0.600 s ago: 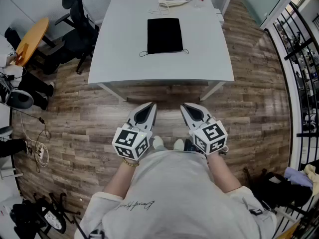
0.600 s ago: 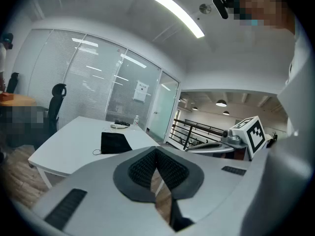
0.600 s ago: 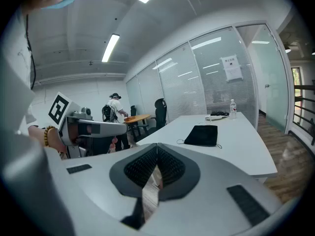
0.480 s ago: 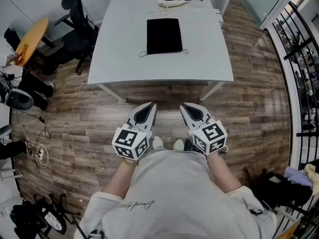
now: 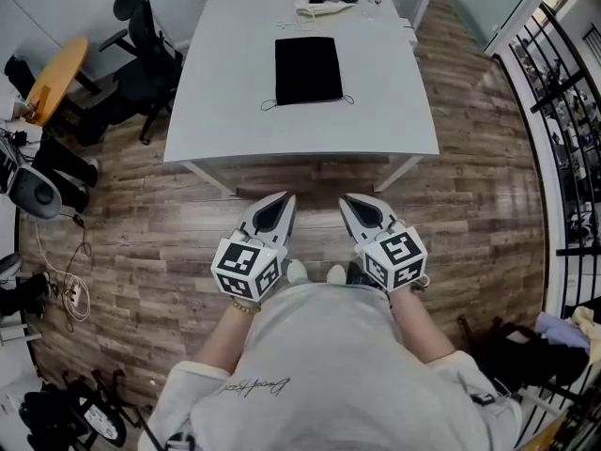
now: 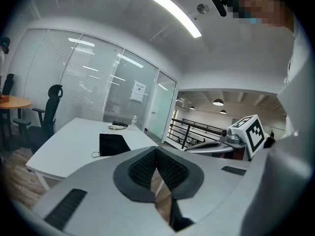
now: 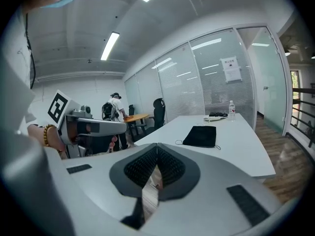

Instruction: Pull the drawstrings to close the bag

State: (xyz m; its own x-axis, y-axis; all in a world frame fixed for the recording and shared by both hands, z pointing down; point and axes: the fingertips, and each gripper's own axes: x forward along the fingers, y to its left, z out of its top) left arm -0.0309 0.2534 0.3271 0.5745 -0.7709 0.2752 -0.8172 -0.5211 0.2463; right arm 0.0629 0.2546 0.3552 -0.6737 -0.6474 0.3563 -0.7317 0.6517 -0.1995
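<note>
Changing: almost nothing is seen to have shifted; the left gripper [image 5: 282, 199] and right gripper [image 5: 346, 201] are kept low by the torso [image 5: 329, 365], so the task is judged not yet begun.
Left jaws: pressed together, nothing pinched.
Right jaws: likewise closed, empty.
Bag [image 5: 308, 69]: laid flat on the table [image 5: 399, 111], well apart from both grippers (out of reach for now).
Axis: long side run away from the person; mouth and drawstrings [image 5: 269, 104] turned toward the near edge.
</note>
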